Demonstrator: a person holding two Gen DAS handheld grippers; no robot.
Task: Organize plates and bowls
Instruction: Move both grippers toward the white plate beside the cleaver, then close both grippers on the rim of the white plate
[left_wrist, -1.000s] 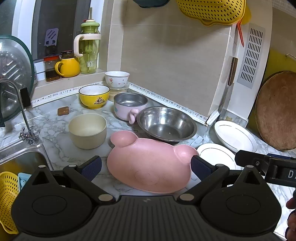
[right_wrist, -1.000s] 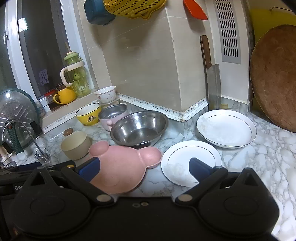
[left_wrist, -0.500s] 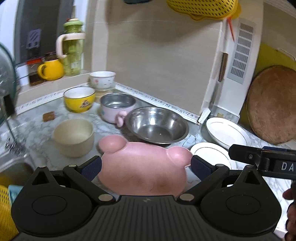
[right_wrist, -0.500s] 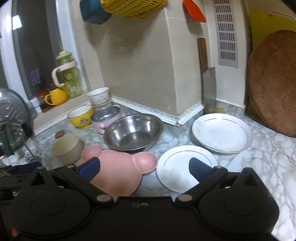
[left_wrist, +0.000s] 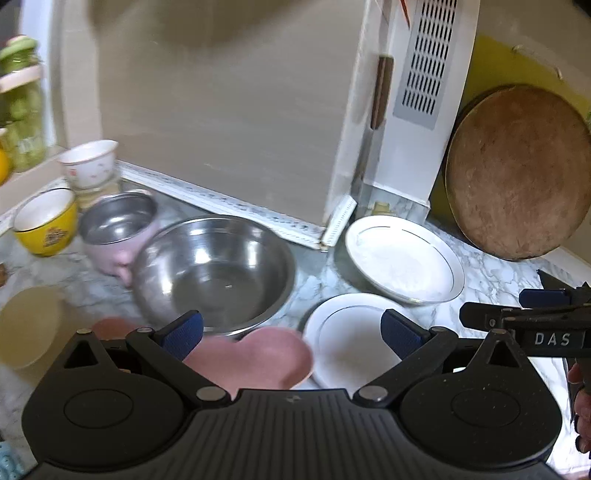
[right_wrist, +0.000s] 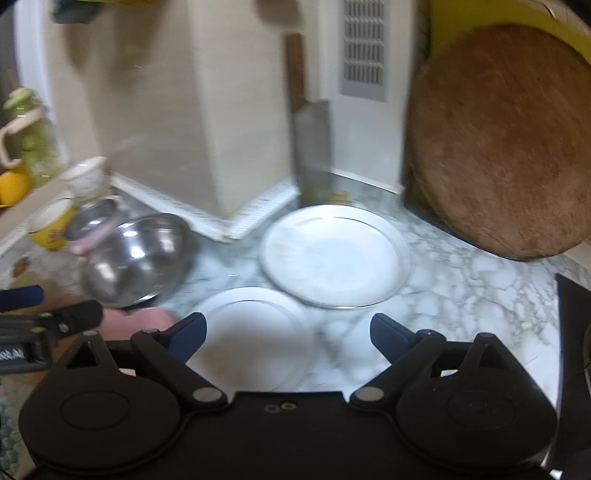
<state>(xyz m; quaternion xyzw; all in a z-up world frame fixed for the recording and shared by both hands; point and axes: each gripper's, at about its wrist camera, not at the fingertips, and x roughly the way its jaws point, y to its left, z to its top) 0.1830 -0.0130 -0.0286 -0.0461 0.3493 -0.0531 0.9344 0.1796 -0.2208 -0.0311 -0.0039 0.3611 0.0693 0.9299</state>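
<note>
From my left wrist camera, the steel bowl (left_wrist: 214, 269) sits ahead, pink plate (left_wrist: 255, 360) near, two white plates (left_wrist: 402, 254) to the right. My left gripper (left_wrist: 291, 332) is spread, holding nothing.

From my right wrist camera, the cutting board (right_wrist: 506, 144) leans far right. My right gripper (right_wrist: 288, 332) is closing, nothing between its jaws, above the near white plate (right_wrist: 255, 332).

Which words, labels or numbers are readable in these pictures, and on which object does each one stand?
"DAS", white letters on the right gripper, cut off at the edge of the left wrist view.
White lettering on the left gripper in the right wrist view: too blurred to read.
Picture or print on the yellow bowl: too blurred to read.
Markings on the green jar: too blurred to read.
</note>
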